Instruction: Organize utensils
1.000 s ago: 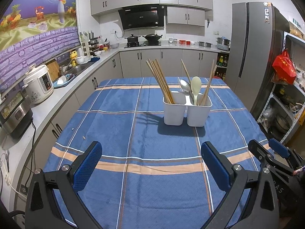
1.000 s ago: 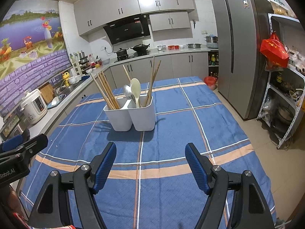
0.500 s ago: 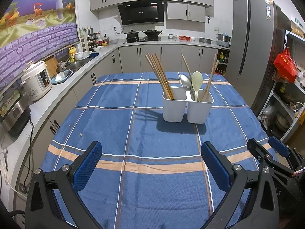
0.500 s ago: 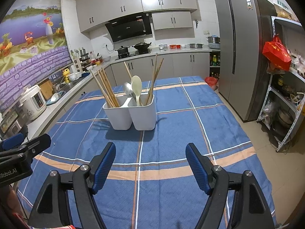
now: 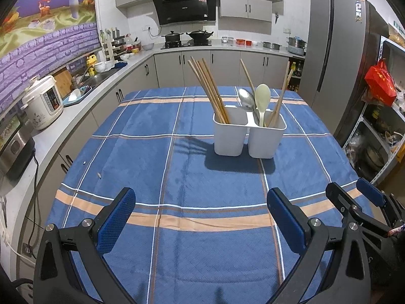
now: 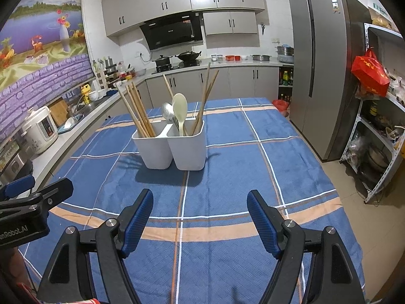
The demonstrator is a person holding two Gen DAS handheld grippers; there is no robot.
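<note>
A white two-compartment utensil holder [image 5: 249, 136] stands on the blue checked tablecloth [image 5: 177, 177]. Its left compartment holds several wooden chopsticks [image 5: 208, 91]. Its right compartment holds a cream spoon [image 5: 262, 101], a metal spoon [image 5: 246, 97] and more chopsticks. The holder also shows in the right wrist view [image 6: 172, 144]. My left gripper [image 5: 201, 212] is open and empty, above the near part of the table. My right gripper [image 6: 200, 215] is open and empty too, well short of the holder. The right gripper shows at the right edge of the left wrist view [image 5: 359, 202].
A kitchen counter [image 5: 76, 106] with a rice cooker [image 5: 43, 106] and a sink runs along the left. A grey fridge [image 5: 336, 58] and a metal shelf rack [image 5: 379, 136] with a red bag stand at the right. The floor [image 6: 354, 190] lies beyond the table's right edge.
Both grippers have drawn slightly back and up from the holder; the views tilt a little. Both jaws stay open and empty.
</note>
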